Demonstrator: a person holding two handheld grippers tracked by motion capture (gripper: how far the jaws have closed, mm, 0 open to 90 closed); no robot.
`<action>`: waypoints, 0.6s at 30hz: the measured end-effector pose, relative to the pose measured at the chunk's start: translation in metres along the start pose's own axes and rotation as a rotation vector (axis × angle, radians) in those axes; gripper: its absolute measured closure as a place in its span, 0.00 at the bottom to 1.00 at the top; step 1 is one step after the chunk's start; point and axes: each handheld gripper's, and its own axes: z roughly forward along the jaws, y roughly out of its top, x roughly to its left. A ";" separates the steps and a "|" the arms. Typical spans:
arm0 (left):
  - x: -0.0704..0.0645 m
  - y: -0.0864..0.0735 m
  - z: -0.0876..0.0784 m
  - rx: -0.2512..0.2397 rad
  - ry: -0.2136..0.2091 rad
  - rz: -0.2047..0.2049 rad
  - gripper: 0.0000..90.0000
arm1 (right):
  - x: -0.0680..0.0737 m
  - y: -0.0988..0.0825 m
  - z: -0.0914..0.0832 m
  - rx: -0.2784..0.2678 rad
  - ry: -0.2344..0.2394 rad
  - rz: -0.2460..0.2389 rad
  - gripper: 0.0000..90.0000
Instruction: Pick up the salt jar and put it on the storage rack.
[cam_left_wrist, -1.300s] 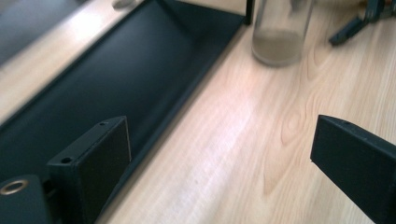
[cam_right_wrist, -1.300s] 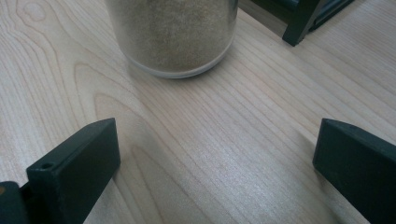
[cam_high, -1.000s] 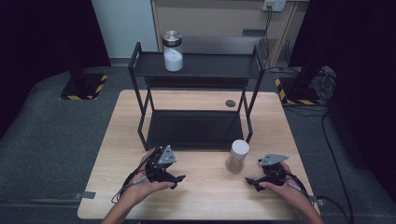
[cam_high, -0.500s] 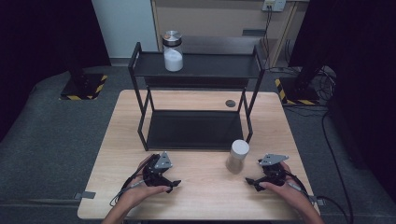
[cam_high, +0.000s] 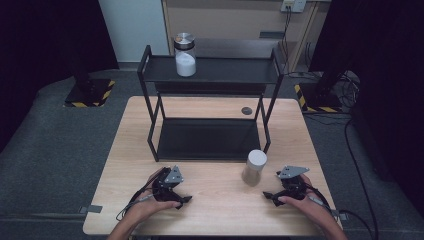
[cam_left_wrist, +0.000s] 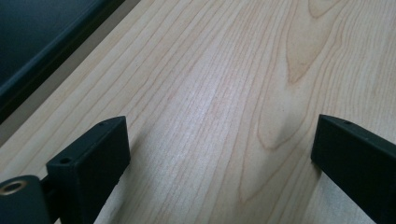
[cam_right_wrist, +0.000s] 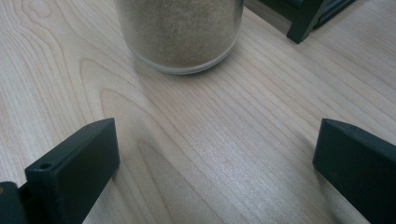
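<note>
Two hand-held grippers rest low over the wooden surface, each with its jaws spread wide and nothing between them. Just ahead of the right gripper, beyond its jaw tips and a little toward its left jaw, stands an upright jar of tan grains, apart from both jaws. The left gripper faces bare wood, with what looks like the black shelf base off beyond its left jaw.

Grey carpet floor, dark curtains (both sides), pale wall
</note>
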 end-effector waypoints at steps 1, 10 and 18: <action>0.001 -0.001 0.000 -0.004 -0.005 -0.006 0.03 | 0.000 0.000 0.000 0.000 0.000 0.000 0.02; 0.004 -0.008 0.003 -0.031 -0.020 -0.010 0.00 | 0.000 -0.001 -0.001 -0.002 -0.001 0.003 0.02; 0.004 -0.008 0.003 -0.032 -0.018 -0.012 0.00 | 0.000 -0.001 -0.001 0.000 0.002 0.001 0.02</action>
